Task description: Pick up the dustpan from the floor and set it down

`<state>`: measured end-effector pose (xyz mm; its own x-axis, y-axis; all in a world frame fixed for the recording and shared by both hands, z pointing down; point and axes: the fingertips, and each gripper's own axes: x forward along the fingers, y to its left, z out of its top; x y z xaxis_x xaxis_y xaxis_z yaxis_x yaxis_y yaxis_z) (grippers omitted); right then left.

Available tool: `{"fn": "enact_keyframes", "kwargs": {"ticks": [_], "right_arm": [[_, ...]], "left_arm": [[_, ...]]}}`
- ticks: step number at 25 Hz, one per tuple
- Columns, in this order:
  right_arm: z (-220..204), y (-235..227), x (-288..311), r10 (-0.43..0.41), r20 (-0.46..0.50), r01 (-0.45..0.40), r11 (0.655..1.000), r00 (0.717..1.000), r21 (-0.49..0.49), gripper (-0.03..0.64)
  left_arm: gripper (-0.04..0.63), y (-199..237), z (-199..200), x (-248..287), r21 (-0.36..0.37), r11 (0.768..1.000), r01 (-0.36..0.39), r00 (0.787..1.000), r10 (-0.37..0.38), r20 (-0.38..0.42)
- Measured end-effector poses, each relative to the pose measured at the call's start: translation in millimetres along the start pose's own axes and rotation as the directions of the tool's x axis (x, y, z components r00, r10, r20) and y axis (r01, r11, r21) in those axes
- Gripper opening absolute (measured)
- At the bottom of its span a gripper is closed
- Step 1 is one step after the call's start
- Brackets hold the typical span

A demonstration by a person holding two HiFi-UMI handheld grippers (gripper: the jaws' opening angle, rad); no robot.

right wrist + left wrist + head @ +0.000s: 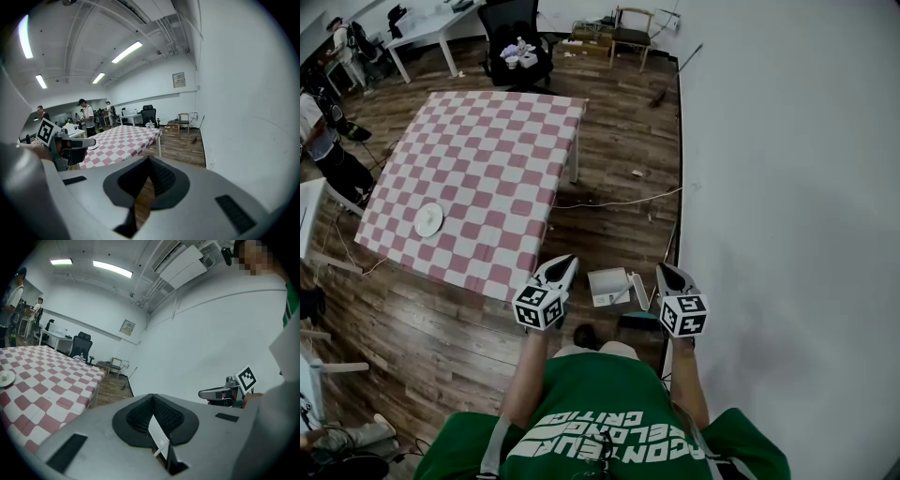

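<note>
A white dustpan [608, 286] lies on the wooden floor near the wall, between my two grippers in the head view. My left gripper [566, 262] hangs just left of it and above it, jaws together and nothing held. My right gripper [664, 270] hovers just right of it, also shut and empty. In the left gripper view the left gripper [152, 397] has its jaws meeting at the tip, and the right gripper [224, 393] shows off to the right. In the right gripper view the right gripper [149, 160] is closed over bare floor, with the left gripper [70, 143] at the left.
A table with a red and white checked cloth [478, 178] stands at the left, a white plate [428, 219] on it. The white wall [787, 187] runs along the right. A cable [619, 201] crosses the floor. A broom [673, 73] leans at the far wall; chairs [516, 37] stand beyond.
</note>
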<state>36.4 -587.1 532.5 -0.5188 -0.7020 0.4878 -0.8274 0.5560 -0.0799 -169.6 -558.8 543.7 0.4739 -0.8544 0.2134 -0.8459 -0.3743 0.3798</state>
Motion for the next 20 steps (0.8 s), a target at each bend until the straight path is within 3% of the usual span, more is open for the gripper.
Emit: {"fn": "enact_keyframes", "kwargs": {"ticks": [20], "right_arm": [[-13, -8, 4, -0.01, -0.028, 0.01, 1.0, 1.0, 0.002, 0.008]], "left_arm": [[0.003, -2, -6, 9, 0.012, 1.0, 0.005, 1.0, -0.005, -0.026]]}}
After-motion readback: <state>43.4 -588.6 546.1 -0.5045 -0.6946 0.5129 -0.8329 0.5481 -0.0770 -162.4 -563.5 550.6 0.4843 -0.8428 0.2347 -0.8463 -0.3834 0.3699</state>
